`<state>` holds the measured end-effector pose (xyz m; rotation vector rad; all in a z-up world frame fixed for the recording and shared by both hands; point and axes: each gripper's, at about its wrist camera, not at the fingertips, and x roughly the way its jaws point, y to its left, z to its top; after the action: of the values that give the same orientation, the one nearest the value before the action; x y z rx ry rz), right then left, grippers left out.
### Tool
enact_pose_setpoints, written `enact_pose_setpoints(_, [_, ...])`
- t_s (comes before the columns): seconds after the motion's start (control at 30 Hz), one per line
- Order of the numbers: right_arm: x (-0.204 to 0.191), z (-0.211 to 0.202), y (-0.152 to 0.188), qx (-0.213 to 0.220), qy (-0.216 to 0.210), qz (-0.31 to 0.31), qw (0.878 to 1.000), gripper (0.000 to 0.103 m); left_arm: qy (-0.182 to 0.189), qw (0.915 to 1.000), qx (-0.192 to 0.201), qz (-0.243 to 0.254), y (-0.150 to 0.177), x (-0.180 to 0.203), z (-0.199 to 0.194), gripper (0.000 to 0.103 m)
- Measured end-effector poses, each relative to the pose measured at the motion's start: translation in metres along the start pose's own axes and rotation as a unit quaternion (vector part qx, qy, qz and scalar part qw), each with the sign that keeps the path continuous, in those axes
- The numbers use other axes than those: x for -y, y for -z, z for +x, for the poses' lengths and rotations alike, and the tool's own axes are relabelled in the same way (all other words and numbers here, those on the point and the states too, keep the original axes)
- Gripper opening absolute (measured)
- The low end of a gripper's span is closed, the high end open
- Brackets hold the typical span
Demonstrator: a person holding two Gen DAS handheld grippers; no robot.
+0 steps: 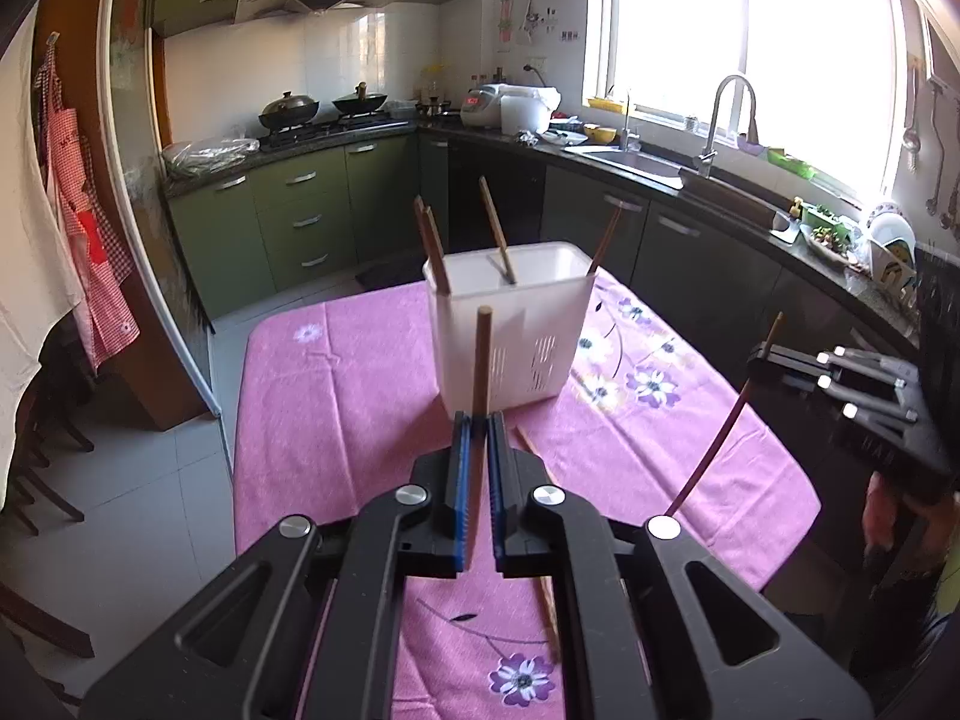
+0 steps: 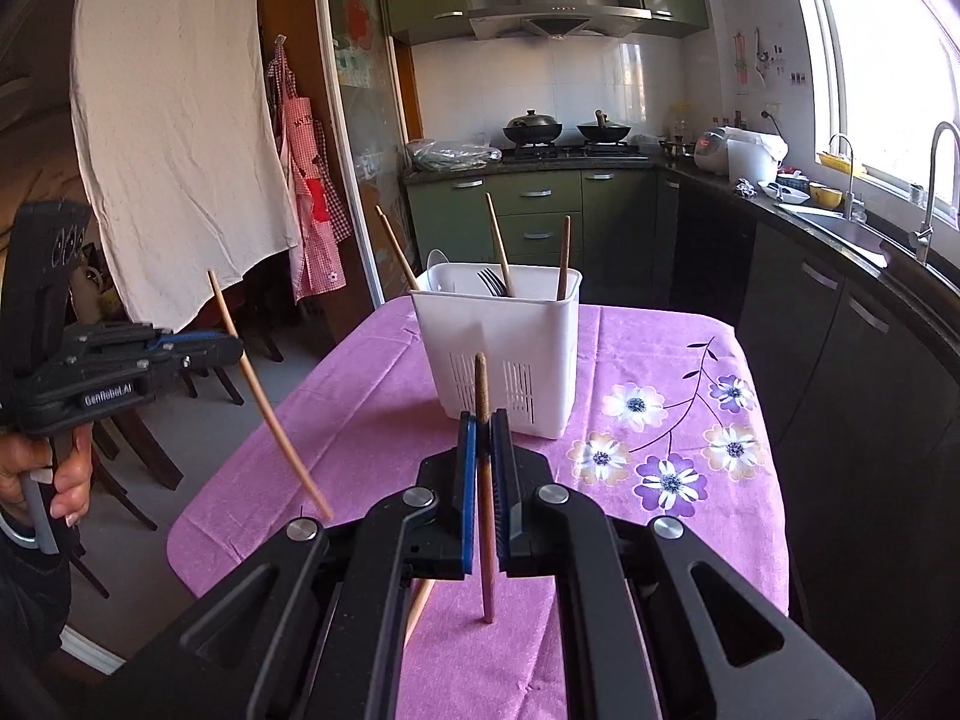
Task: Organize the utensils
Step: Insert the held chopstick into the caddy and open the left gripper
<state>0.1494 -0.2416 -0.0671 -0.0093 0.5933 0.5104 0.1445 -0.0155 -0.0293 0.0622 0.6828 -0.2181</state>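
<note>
Each claw is clamped on one thin wooden chopstick, left gripper (image 1: 478, 420) and right gripper (image 2: 483, 420); light, stiff, slippery sticks, best pinched mid-length before dropping into the white holder (image 2: 504, 348).

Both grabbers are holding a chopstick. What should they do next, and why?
Probably carry the left gripper forward over the white holder and lower its chopstick in. Both grippers are shut on chopsticks, other chopsticks already stand in the holder, and one more lies on the pink cloth.
</note>
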Motion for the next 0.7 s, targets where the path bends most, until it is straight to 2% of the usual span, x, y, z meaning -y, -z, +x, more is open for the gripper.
enact_pose_setpoints(0.23, [0.002,-0.001,0.001,0.002,-0.009,0.002,1.0,0.006,0.016,0.9997,0.017,0.002,-0.043,0.007,-0.004,0.006])
enact_pose_setpoints(0.43, [0.005,-0.001,0.001,0.004,-0.017,0.005,1.0,0.006,0.036,0.9986,0.038,-0.006,-0.097,0.009,-0.008,0.006])
enact_pose_setpoints(0.7, [0.012,-0.001,0.002,0.007,-0.025,0.01,1.0,0.006,0.022,0.9974,0.068,-0.002,-0.159,0.017,-0.008,0.006])
